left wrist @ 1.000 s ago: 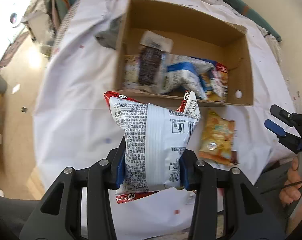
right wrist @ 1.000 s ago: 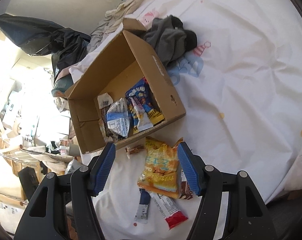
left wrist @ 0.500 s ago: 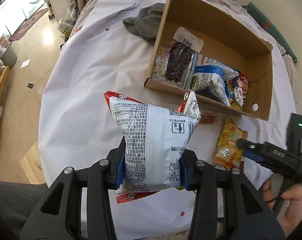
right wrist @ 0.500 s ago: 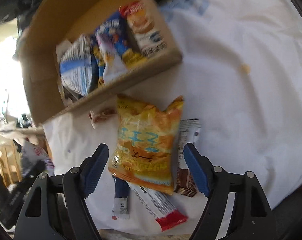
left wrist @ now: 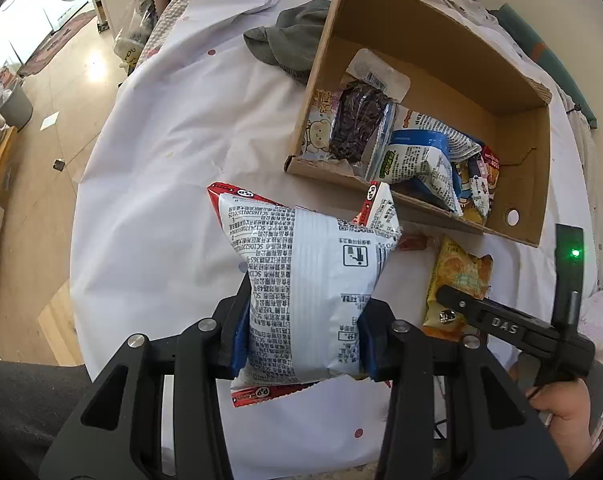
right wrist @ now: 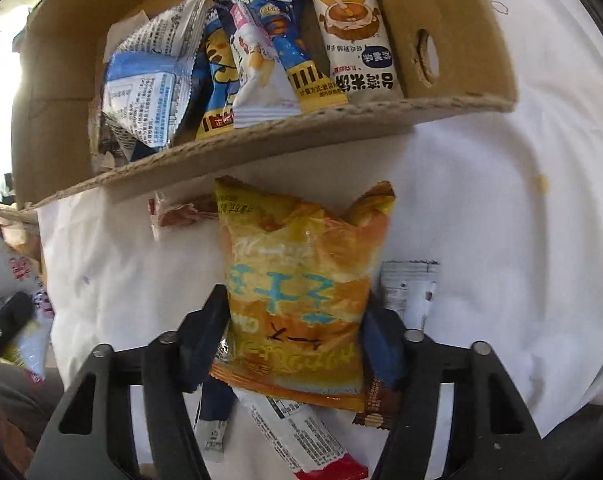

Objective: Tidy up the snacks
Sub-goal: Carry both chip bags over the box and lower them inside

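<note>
My left gripper (left wrist: 301, 336) is shut on a white and red snack bag (left wrist: 305, 280), held above the white sheet in front of the cardboard box (left wrist: 417, 208). The box holds several snack packs (right wrist: 261, 60). My right gripper (right wrist: 297, 340) has its blue pads on both sides of a yellow-orange chip bag (right wrist: 301, 280) that lies on the sheet just before the box's near wall (right wrist: 261, 148); the pads touch the bag's edges. The right gripper (left wrist: 461, 304) also shows in the left wrist view, over the chip bag (left wrist: 461, 276).
Flat snack sticks and packets (right wrist: 301, 428) lie under and beside the chip bag. A small red wrapper (right wrist: 177, 216) lies by the box. A grey cloth (left wrist: 289, 44) lies left of the box. The sheet's edge and the floor (left wrist: 33, 160) are at the left.
My right gripper moved down and forward onto the yellow-orange chip bag and narrowed around it. My left gripper kept the white bag and drew back left of the box.
</note>
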Demonstrator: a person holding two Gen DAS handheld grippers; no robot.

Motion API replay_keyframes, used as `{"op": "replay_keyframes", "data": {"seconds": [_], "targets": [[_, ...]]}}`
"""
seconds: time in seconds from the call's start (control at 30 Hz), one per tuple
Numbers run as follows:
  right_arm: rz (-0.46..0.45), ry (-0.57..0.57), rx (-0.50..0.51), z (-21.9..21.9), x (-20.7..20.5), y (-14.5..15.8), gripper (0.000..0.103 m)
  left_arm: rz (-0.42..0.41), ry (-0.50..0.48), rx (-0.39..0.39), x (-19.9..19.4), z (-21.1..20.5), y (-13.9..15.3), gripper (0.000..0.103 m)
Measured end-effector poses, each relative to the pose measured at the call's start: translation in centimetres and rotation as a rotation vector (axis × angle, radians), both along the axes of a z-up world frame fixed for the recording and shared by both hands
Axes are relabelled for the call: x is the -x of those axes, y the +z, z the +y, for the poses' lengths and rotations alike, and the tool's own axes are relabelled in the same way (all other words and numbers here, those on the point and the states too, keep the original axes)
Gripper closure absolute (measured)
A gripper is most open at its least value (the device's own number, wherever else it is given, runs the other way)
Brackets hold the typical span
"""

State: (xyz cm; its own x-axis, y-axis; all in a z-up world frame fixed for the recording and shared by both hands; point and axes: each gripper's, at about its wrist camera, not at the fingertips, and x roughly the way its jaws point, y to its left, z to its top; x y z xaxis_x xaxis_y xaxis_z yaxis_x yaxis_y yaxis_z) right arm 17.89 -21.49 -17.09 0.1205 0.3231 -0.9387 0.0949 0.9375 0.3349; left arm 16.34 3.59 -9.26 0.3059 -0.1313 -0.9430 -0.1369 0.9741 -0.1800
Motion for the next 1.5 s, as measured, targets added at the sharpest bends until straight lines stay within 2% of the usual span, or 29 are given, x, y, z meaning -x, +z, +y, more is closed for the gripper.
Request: {"op": "replay_keyframes", "data": {"seconds": [0.17,0.37,0.63,0.83,0.9,1.07,1.23,1.27,1.37,1.5], "targets": [[-0.007,-0.009,-0.071,-1.2,0.4,1.1,0.056,-0.002,0.004,-0.031,-0.1,0.0,-0.2,0.064],[-0.047,0.018,-0.121,-1.1,1.4,2.9,0.057,-0.004,0.015,-0.057,0.0,0.3,-0.5,0.064],[-0.098,0.045,-0.193,-2.0,2.8,5.0,0.06,-0.048,0.036,-0.153,0.4,1.1,0.0,0.064],[-0.145,0.099,-0.249,-2.5,3.9,6.9,0.062,-0.077,0.069,-0.157,0.8,2.1,0.5,0.064],[-0.188,0.112,-0.285,-2.8,4.4,8.0,0.063,-0.107,0.089,-0.142,0.9,2.3,1.0,0.064],[-0.335,0.159,-0.383,-2.9,5.4,11.5,0.063,-0.194,0.098,-0.178,1.2,2.1,3.0,0.064],[-0.511,0.142,-0.498,-4.0,5.9,14.9,0.063,-0.279,0.084,-0.168,1.1,1.6,5.7,0.064],[-0.553,0.132,-0.505,-4.3,5.9,15.7,0.063,-0.294,0.071,-0.167,1.0,1.4,6.3,0.064],[-0.647,0.087,-0.441,-5.3,5.6,17.3,0.063,-0.333,0.036,-0.171,0.2,0.6,7.8,0.064],[-0.66,0.01,-0.413,-6.8,3.8,17.6,0.063,-0.363,-0.007,-0.187,-1.3,-0.1,8.8,0.064]]}}
